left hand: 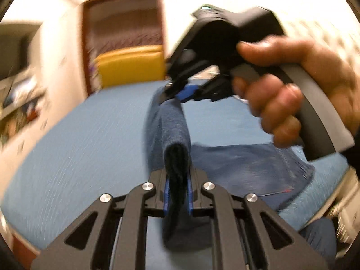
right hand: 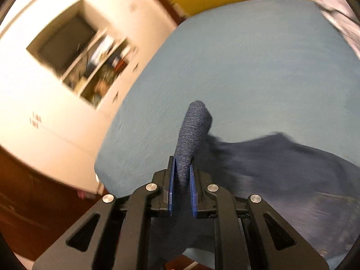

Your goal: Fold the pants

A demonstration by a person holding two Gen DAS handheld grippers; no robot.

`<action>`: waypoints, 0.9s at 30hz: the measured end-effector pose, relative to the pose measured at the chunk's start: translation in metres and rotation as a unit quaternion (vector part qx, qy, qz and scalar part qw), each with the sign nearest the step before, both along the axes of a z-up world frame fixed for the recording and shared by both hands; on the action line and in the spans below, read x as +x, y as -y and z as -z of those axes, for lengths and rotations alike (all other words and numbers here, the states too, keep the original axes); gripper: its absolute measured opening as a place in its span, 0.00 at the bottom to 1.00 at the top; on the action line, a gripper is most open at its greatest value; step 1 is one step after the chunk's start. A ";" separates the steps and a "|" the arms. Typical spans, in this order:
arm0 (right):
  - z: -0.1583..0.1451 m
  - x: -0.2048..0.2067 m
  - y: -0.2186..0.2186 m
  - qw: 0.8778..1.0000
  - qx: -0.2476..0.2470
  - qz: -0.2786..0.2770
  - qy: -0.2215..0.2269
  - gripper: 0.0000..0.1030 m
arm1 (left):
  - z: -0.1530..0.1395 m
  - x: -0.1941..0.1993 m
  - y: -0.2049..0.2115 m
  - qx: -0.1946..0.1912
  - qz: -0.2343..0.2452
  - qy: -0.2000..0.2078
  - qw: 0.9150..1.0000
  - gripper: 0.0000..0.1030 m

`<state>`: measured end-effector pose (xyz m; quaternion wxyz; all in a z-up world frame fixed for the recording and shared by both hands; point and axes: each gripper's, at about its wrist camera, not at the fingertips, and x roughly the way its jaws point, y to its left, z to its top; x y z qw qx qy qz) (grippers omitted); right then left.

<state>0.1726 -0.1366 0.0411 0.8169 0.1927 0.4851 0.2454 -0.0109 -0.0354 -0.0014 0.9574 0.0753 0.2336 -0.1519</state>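
Denim, blue and blurred by motion, fills the lower part of both views: the jeans (left hand: 247,166) are lifted off a light blue bed sheet (left hand: 78,148), one part trailing down onto it; the left gripper (left hand: 177,193) is clenched on a dark fold of the fabric between its blue pads (left hand: 166,198); the right gripper (right hand: 182,191) likewise pinches a rolled edge of the jeans (right hand: 193,135) that stands up between its pads (right hand: 171,189), the rest of the garment spreading away to the right over the sheet (right hand: 247,67); no brand, label or writing can be read anywhere, the small marks on the white wall (right hand: 36,121) being too smeared to make out; only the left wrist view shows the person's right hand (left hand: 292,90) wrapped round the other tool's grey handle, and a brown-framed doorway (left hand: 123,33) with something yellow (left hand: 132,67) behind it; only the right wrist view shows a recessed wall shelf (right hand: 90,67) crowded with indistinct things.
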 end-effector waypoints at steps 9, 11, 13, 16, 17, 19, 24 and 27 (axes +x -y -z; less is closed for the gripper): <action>0.149 -0.019 0.227 0.990 0.058 0.111 -0.069 0.13 | 0.119 -0.037 0.229 0.194 0.106 0.015 0.975 0.13; 0.192 -0.011 0.241 0.988 0.059 0.109 -0.097 0.16 | 0.149 -0.040 0.246 0.241 0.115 0.018 0.963 0.21; 0.206 -0.016 0.247 0.987 0.089 0.101 -0.088 0.16 | 0.169 -0.047 0.253 0.279 0.111 0.042 0.953 0.32; 0.203 -0.017 0.250 0.989 0.093 0.087 -0.075 0.23 | 0.177 -0.055 0.254 0.307 0.094 0.086 0.943 0.41; 0.201 -0.014 0.247 0.991 0.085 0.078 -0.072 0.24 | 0.179 -0.058 0.256 0.314 0.093 0.095 0.940 0.41; 0.202 -0.013 0.247 0.992 0.077 0.070 -0.071 0.27 | 0.189 -0.059 0.262 0.329 0.097 0.109 0.933 0.37; 0.190 -0.006 0.231 0.994 0.076 0.063 -0.056 0.61 | 0.197 -0.065 0.274 0.346 0.109 0.124 0.924 0.12; 0.189 0.006 0.223 0.995 0.056 0.058 -0.065 0.61 | 0.186 -0.068 0.273 0.349 0.108 0.136 0.921 0.11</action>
